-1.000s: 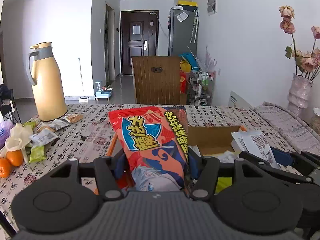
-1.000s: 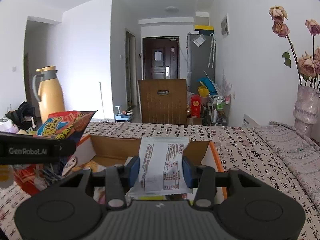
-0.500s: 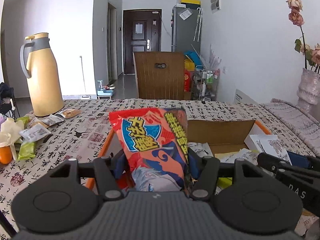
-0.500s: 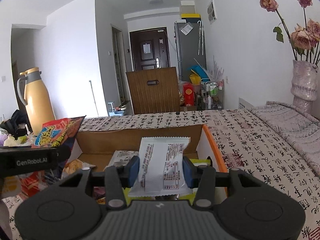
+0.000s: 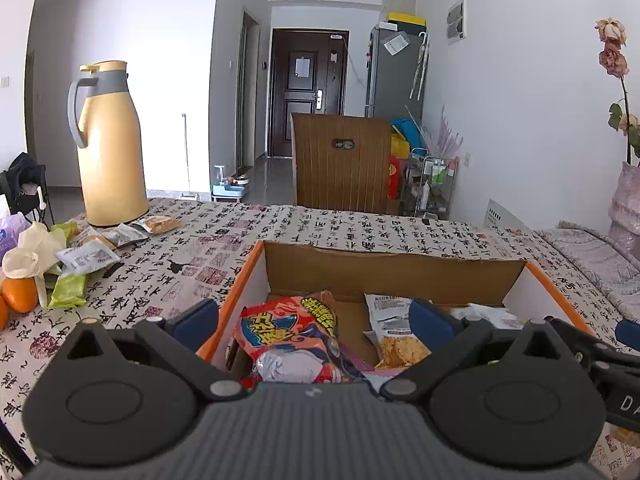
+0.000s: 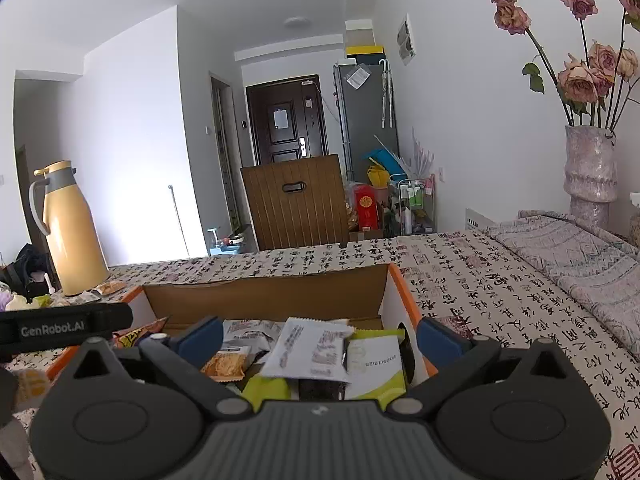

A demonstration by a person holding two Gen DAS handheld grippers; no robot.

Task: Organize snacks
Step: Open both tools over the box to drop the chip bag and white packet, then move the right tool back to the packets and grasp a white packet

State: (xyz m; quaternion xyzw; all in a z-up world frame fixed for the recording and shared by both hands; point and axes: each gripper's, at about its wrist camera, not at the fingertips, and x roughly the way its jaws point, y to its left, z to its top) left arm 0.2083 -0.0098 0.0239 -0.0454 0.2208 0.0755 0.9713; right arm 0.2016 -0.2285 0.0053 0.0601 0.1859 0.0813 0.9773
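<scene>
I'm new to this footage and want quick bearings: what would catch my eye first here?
An orange-edged cardboard box sits in the middle of the table. In it lie a bright red snack bag on its left side and a white packet on its right side, each below a hand-held gripper whose jaws are opening, clear of the snack. A tall yellow thermos stands at the table's far left, and dried roses in a vase at the far right.

Bright, even daylight, sharp focus, strong fisheye bending and dark vignetted corners.
</scene>
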